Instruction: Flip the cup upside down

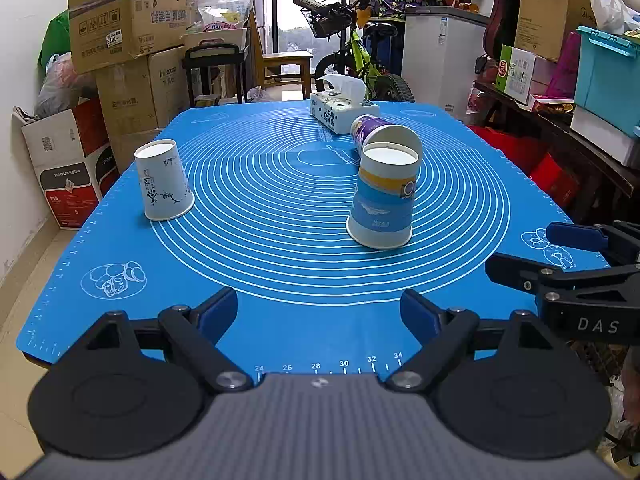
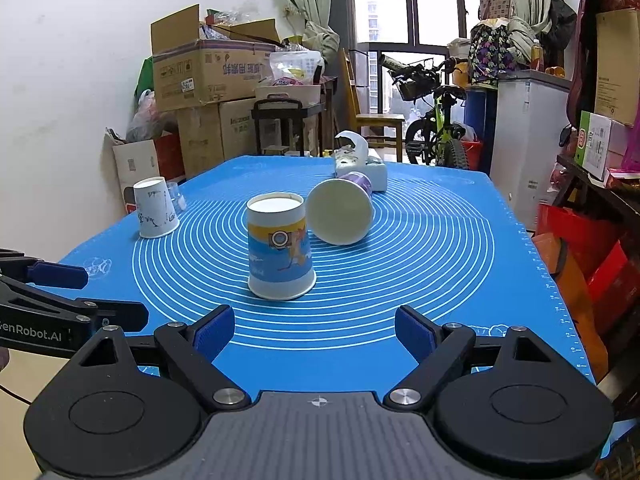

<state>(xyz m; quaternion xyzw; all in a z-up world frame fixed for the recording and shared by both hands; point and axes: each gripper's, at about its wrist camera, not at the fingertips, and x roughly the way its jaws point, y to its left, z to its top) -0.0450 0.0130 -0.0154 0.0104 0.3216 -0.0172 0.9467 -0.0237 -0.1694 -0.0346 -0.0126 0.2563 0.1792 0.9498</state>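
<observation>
A blue and yellow paper cup point(image 1: 382, 196) point(image 2: 280, 246) stands upside down in the middle of the blue mat point(image 1: 280, 272) point(image 2: 440, 248). Behind it a purple paper cup point(image 1: 380, 134) point(image 2: 344, 210) lies on its side, mouth toward me. A white cup with ink drawings point(image 1: 163, 180) point(image 2: 154, 208) stands upside down at the left. My left gripper point(image 1: 319, 312) is open and empty near the front edge. My right gripper point(image 2: 314, 330) is open and empty, just in front of the blue cup; it also shows at the right of the left wrist view point(image 1: 548, 252).
A tissue box point(image 1: 342, 110) point(image 2: 362, 160) sits at the far side of the mat. A small clear glass point(image 2: 176, 196) stands behind the white cup. Cardboard boxes point(image 1: 132, 12), a bicycle point(image 1: 360, 56) and shelves with boxes point(image 1: 608, 72) surround the table.
</observation>
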